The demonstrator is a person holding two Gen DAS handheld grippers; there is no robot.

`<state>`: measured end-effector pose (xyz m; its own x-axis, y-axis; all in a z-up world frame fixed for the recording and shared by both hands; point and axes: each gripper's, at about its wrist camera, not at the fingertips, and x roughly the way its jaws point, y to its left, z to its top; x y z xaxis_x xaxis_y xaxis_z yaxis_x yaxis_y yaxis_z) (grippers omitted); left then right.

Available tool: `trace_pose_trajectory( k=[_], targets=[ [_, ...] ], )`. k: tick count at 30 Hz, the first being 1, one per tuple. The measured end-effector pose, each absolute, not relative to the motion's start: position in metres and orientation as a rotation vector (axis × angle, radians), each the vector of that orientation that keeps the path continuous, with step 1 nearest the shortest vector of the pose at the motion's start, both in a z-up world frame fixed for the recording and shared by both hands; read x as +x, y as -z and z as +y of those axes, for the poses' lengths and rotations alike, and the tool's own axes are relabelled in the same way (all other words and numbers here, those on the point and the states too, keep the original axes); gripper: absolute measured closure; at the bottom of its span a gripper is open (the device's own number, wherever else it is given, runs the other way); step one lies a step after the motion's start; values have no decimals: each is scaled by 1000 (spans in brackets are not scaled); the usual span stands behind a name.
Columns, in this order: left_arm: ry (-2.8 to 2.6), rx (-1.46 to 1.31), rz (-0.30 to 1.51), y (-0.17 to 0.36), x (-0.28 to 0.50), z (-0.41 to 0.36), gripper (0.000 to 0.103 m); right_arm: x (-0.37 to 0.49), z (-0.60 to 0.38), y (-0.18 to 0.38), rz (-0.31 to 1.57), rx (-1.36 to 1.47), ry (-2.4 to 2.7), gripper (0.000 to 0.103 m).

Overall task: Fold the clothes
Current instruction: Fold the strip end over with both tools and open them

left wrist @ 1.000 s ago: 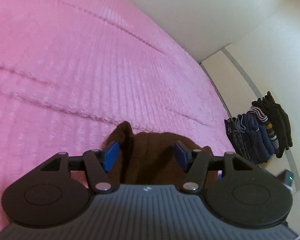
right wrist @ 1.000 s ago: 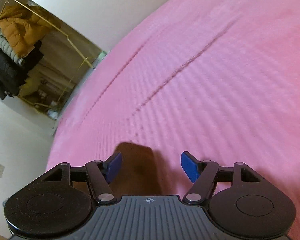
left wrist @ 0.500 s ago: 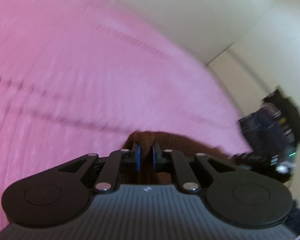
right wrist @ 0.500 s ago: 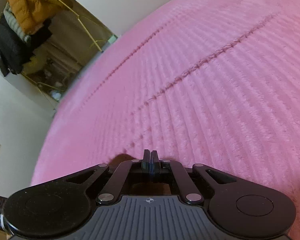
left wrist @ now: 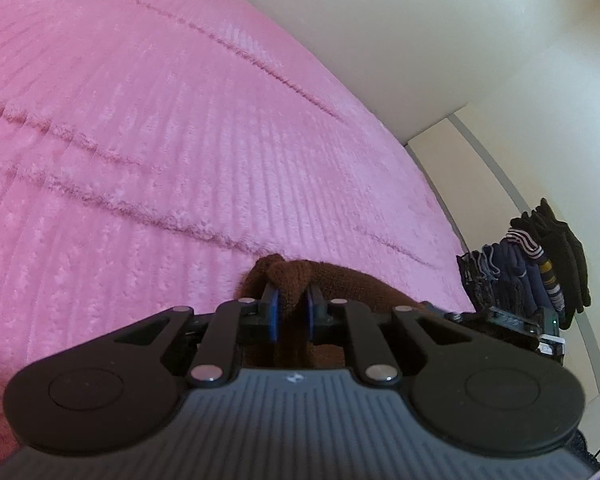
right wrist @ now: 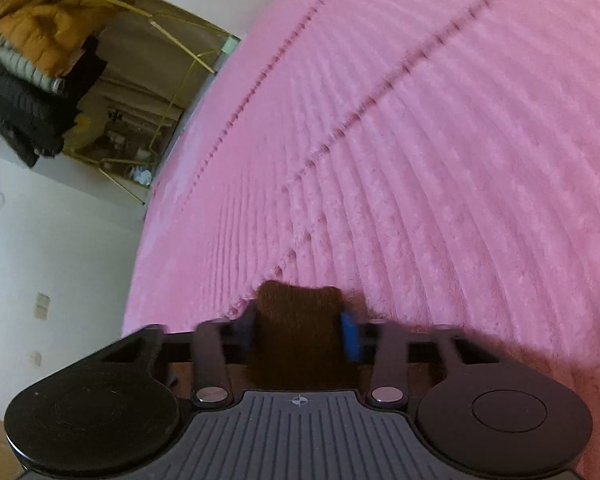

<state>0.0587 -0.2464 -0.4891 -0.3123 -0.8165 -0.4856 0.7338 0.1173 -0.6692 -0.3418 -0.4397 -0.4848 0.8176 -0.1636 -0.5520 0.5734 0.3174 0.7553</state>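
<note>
Pink ribbed bedspread [left wrist: 180, 140] fills view — cream wall [left wrist: 420, 40] beyond; mirror [right wrist: 100, 80] reflects hung coats.

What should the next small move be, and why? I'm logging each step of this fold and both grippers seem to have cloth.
Probably lift both ends together. The left gripper pinches a bunched edge of the brown knit garment, and the right gripper has a wider band of it between its pads, so both ends look held over the pink blanket.
</note>
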Motion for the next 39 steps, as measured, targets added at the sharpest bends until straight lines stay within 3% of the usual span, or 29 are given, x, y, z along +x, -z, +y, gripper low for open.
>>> trace_pose_trajectory(
  k=[8, 10, 12, 13, 23, 29, 30, 32, 39],
  targets=[
    [1518, 8, 1010, 493, 53, -260, 95, -327, -411, 489, 364, 1050, 700, 72],
    [1503, 34, 1003, 494, 50, -262, 92, -327, -411, 482, 384, 1059, 691, 62],
    [1491, 57, 991, 488, 45, -257, 84, -332, -407, 470, 397, 1034, 706, 36],
    [1484, 61, 985, 483, 43, -252, 80, -337, -400, 463, 396, 1003, 724, 34],
    [1442, -107, 1163, 460, -1, -103, 75, -415, -283, 452, 440, 1017, 672, 34],
    [1421, -144, 1225, 472, -29, -80, 75, -418, -266, 451, 405, 1109, 653, 35],
    [1428, -143, 1216, 473, -32, -80, 76, -417, -267, 450, 402, 1112, 650, 35],
    [1425, -104, 1187, 474, -37, -81, 94, -414, -270, 451, 410, 1119, 659, 36],
    [1395, -113, 1138, 476, -35, -62, 97, -419, -265, 454, 420, 1115, 662, 38]
  ],
)
